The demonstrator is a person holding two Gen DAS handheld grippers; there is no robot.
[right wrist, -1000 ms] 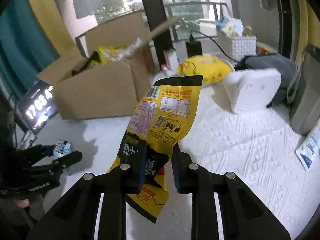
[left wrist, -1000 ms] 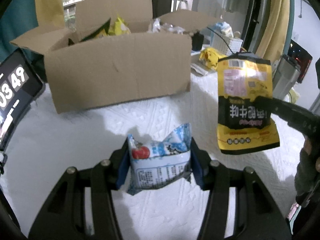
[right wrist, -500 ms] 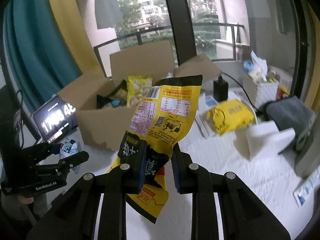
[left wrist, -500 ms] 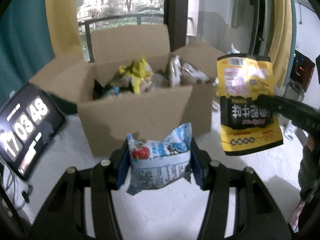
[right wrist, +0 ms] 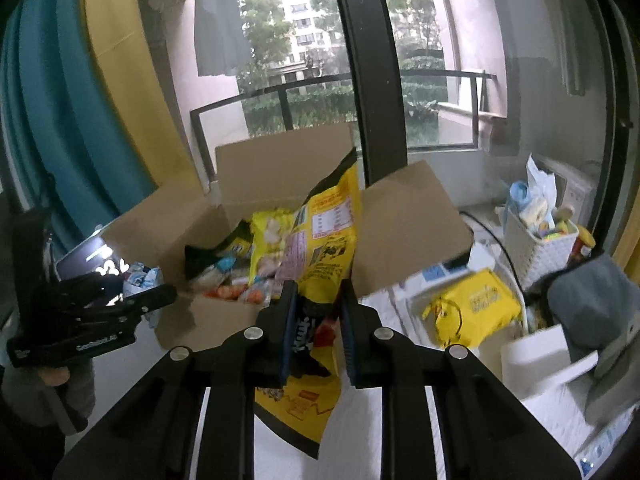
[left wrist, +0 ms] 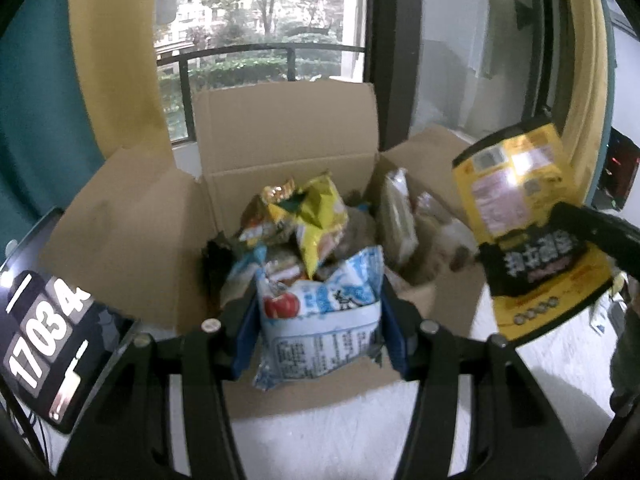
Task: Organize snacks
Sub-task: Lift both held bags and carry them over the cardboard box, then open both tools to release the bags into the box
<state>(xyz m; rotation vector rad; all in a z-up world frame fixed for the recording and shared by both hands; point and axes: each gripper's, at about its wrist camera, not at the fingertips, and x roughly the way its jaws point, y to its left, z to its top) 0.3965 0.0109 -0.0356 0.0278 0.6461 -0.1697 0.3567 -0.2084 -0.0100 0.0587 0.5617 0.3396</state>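
Observation:
My left gripper (left wrist: 318, 308) is shut on a blue-and-white snack packet (left wrist: 320, 332) with a red tomato print, held just over the near wall of an open cardboard box (left wrist: 288, 136). Several snack bags fill the box. In the left wrist view the yellow-and-black snack bag (left wrist: 520, 208) hangs at the right, above the box's right flap. My right gripper (right wrist: 318, 292) grips that yellow bag (right wrist: 328, 232) at its black band, and its jaws are closing on it. The box (right wrist: 400, 220) lies just beyond. The left gripper (right wrist: 156, 296) shows at the left with its packet (right wrist: 140, 280).
A tablet (left wrist: 44, 340) showing a clock leans left of the box. To the right of the box lie a yellow packet (right wrist: 476, 308), a white woven basket (right wrist: 540, 248) of small items, a white box (right wrist: 536, 356) and a grey cloth (right wrist: 592, 300). A window with a railing stands behind.
Both grippers have risen and come closer to the box, so its contents now show. The yellow bag has tilted and swung over the box's right flap. Both grips hold.

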